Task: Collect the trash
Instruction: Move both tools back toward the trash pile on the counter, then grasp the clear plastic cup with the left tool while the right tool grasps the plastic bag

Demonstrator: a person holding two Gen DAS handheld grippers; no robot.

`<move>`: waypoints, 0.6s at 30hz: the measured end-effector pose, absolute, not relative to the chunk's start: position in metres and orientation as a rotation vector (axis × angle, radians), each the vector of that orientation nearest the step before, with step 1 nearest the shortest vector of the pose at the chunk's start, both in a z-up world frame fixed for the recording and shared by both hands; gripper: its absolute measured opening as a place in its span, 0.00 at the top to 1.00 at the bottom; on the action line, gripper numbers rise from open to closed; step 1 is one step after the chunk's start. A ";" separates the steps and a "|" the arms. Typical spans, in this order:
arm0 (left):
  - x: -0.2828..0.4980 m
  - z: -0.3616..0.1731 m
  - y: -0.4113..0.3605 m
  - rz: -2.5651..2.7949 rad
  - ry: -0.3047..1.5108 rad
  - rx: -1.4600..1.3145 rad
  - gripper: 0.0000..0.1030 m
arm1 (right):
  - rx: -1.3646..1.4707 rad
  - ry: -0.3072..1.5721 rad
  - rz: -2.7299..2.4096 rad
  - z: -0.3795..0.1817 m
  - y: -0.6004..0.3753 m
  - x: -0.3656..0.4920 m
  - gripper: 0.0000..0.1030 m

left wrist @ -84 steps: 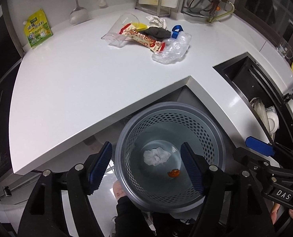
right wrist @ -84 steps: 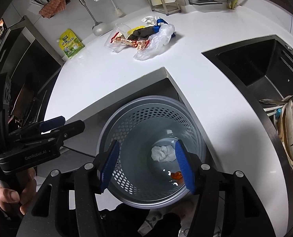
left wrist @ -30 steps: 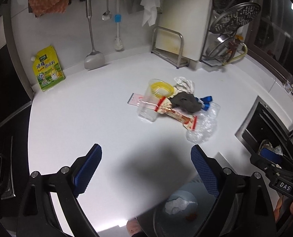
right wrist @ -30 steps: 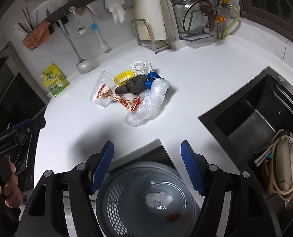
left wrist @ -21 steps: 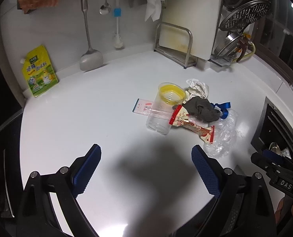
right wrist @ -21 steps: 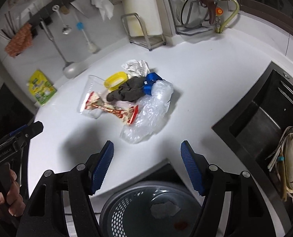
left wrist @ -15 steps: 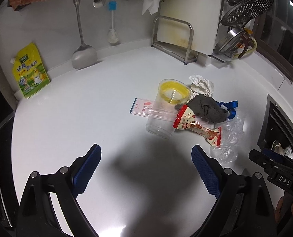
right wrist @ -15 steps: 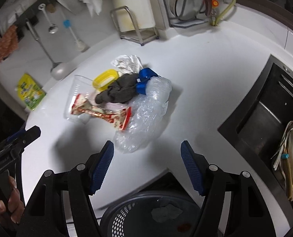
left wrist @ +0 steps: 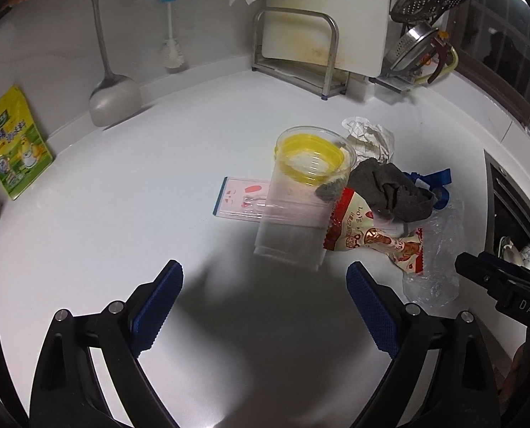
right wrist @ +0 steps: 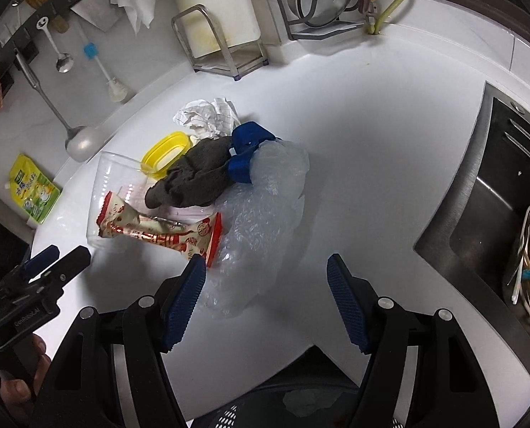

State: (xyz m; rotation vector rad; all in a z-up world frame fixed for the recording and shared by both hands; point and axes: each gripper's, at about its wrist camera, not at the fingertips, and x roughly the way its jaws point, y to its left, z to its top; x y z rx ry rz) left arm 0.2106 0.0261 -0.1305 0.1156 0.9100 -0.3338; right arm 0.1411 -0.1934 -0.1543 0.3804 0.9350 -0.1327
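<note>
A heap of trash lies on the white counter (left wrist: pixel 122 214): a clear plastic cup (left wrist: pixel 297 207) on its side, a yellow lid (right wrist: pixel 165 149), a red-and-white snack wrapper (left wrist: pixel 365 232) (right wrist: pixel 158 232), a dark grey rag (left wrist: pixel 390 189) (right wrist: pixel 197 178), crumpled paper (right wrist: pixel 208 114), a blue plastic piece (right wrist: pixel 247 153) and a clear plastic bag (right wrist: pixel 261 221). My left gripper (left wrist: pixel 265 296) hangs open just short of the cup, nothing between its fingers. My right gripper (right wrist: pixel 266 292) is open over the near end of the plastic bag. A flat pink-printed packet (left wrist: pixel 243 196) lies under the cup.
A grey perforated bin (right wrist: pixel 300 406) with white crumpled paper inside sits below the counter edge. A sink (right wrist: pixel 497 214) with dishes is at the right. A ladle (left wrist: pixel 111 100), brush, cutting board in a rack (left wrist: pixel 300 53) and a green-yellow pouch (left wrist: pixel 11 142) line the back wall.
Both grippers have come forward and down from above the bin toward the trash heap, which now looks larger and nearer. Both have stayed open.
</note>
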 end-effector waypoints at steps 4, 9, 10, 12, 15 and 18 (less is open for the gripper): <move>0.218 -0.140 0.018 -0.359 0.921 0.137 0.12 | 0.390 0.937 -0.148 -0.159 -0.194 0.145 0.34; 0.225 -0.149 0.012 -0.379 0.926 0.159 0.12 | 0.401 0.930 -0.160 -0.162 -0.195 0.149 0.34; 0.227 -0.151 0.011 -0.381 0.928 0.164 0.12 | 0.404 0.930 -0.162 -0.163 -0.196 0.150 0.34; 0.230 -0.154 0.009 -0.384 0.930 0.169 0.12 | 0.411 0.932 -0.168 -0.165 -0.197 0.153 0.34; 0.236 -0.155 0.008 -0.391 0.929 0.170 0.12 | 0.417 0.933 -0.171 -0.167 -0.198 0.157 0.34; 0.243 -0.156 0.006 -0.397 0.925 0.172 0.12 | 0.423 0.934 -0.174 -0.169 -0.198 0.160 0.34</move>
